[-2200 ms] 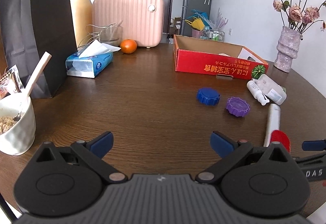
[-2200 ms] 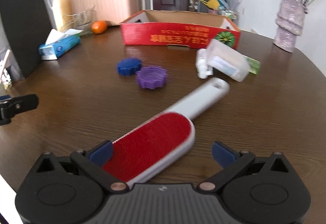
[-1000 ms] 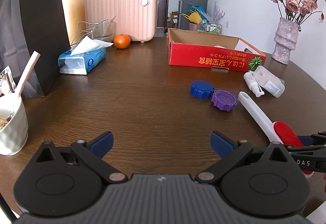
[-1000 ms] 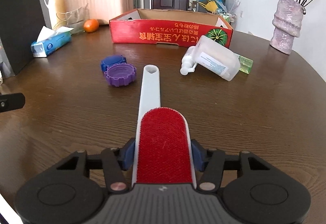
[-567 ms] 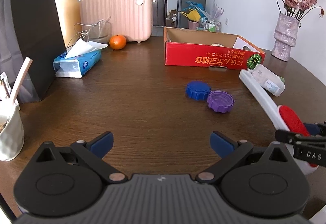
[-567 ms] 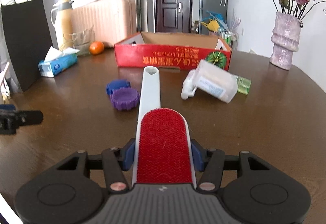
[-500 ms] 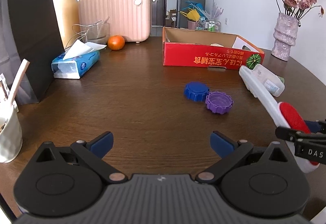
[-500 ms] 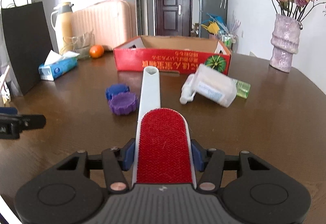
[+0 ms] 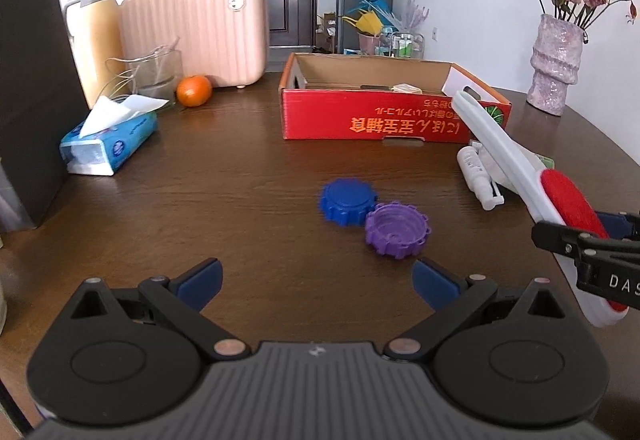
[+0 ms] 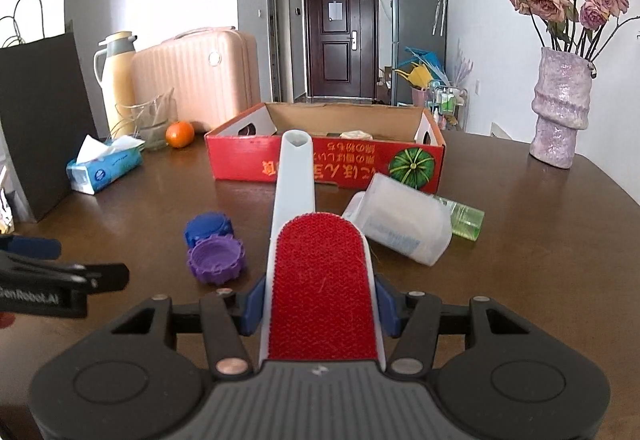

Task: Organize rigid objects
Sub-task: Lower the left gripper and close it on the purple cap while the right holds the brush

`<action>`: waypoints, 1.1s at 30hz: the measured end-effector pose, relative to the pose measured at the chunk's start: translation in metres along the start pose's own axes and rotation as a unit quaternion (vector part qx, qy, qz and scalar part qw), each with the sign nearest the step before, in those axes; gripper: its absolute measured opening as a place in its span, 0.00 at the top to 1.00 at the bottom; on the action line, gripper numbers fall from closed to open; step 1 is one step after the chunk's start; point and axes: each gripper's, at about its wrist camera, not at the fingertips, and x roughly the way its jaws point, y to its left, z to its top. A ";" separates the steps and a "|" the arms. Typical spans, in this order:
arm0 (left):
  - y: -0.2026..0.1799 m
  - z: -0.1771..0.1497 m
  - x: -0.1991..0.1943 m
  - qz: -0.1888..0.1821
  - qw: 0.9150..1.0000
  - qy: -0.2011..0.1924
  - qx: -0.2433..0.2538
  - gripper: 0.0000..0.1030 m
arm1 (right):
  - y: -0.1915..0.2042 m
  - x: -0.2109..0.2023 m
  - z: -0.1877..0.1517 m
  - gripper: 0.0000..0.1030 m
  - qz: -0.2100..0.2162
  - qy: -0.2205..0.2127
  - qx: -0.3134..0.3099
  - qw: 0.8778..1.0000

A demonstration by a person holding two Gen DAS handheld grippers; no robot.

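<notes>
My right gripper (image 10: 320, 306) is shut on a white lint brush (image 10: 316, 264) with a red pad and holds it above the table, handle pointing at the red cardboard box (image 10: 240, 154). The brush (image 9: 520, 168) and right gripper (image 9: 600, 240) also show at the right of the left wrist view. My left gripper (image 9: 316, 276) is open and empty, low over the table. A blue lid (image 9: 346, 201) and a purple lid (image 9: 397, 229) lie touching just ahead of it. A white bottle (image 10: 400, 230) and a green bottle (image 10: 464, 218) lie right of the brush.
The red box (image 9: 384, 120) holds a few small items. At the back left are a tissue pack (image 9: 108, 138), an orange (image 9: 194, 91), a glass jar (image 9: 150, 74), a yellow thermos (image 9: 98, 36), a pink case (image 9: 196, 36) and a black bag (image 9: 32, 100). A vase (image 9: 556, 64) stands back right.
My right gripper has lifted the lint brush higher and carried it toward the red box. The left gripper has drifted forward toward the lids, still open.
</notes>
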 end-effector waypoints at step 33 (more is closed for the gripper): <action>-0.058 0.023 0.084 -0.013 0.998 0.050 0.032 0.47 | -0.037 0.037 0.021 0.47 0.001 -0.052 0.018 0.998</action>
